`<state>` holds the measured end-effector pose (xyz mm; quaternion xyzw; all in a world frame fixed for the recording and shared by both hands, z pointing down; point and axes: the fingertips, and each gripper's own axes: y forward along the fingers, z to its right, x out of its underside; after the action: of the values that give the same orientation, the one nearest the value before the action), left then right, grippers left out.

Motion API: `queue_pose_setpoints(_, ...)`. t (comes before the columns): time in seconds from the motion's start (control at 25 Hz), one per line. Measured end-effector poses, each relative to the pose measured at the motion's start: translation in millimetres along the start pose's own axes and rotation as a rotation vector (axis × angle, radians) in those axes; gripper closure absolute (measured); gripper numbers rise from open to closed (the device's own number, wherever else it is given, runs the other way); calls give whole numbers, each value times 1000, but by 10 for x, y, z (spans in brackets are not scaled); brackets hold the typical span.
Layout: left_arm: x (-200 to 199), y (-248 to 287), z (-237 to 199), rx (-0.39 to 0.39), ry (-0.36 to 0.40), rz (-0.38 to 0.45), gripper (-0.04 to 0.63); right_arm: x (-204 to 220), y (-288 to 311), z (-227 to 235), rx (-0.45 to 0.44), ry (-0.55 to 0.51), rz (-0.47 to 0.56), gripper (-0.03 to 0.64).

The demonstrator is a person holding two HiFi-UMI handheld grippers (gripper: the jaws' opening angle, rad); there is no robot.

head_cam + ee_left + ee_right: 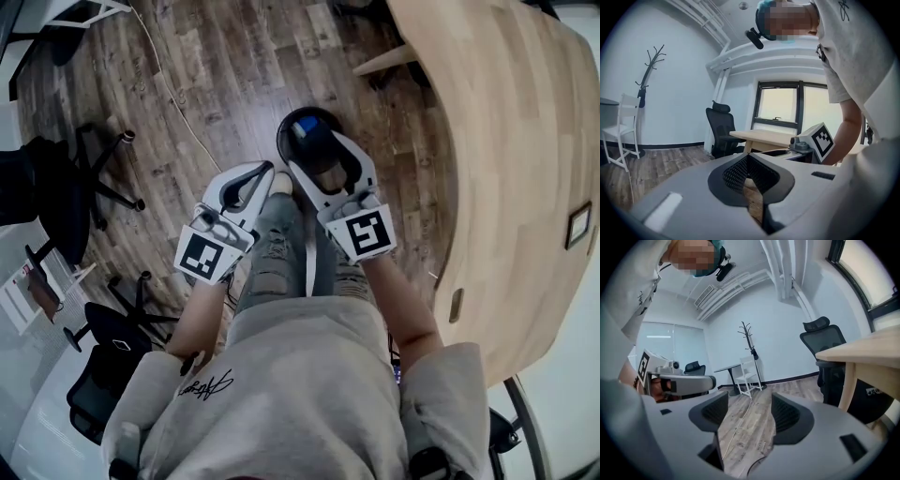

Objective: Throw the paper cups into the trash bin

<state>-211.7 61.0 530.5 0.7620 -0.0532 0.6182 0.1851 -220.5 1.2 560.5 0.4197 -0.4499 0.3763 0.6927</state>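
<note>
Black trash bin (285,134) sits upper centre, perhaps blue-lined. Your right tongs (745,414) gape empty above it. Your left tongs (748,158) are pressed together.

Black trash bin (284,139) with blue inside, pale wooden table (506,169), brown plank floor (216,75)

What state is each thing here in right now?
Left gripper: jaws shut, nothing between them.
Right gripper: jaws open, nothing between them.
Bin: upright on the floor, top open, something blue inside.
Paper cups: none in view.
</note>
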Motion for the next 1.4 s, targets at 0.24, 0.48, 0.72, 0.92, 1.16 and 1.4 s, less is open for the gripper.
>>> queue_pose_setpoints(0.24,-303,31,99,14,9,1,592,-420,-173,-93,-14,-16,24,394)
queue_pose_setpoints(0.48,-580,26,170,26,29,23,592,-743,-319,-120,-11,-62,53,469)
queue_pose_setpoints(0.72,-826,33,277,40,65,27,592,-1024,-429,-142,-20,-72,75,503)
queue_pose_setpoints(0.92,-1043,-12,273,35,90,49,592,-1232,-446,-244,-41,-90,98,523)
queue_pose_setpoints(1.16,-1214,-76,309,42,114,70,592,-1410,-525,-325,-57,-114,122,550)
queue_pose_setpoints(1.4,-1376,-155,348,48,132,87,592,-1517,-600,-370,-37,-137,128,583)
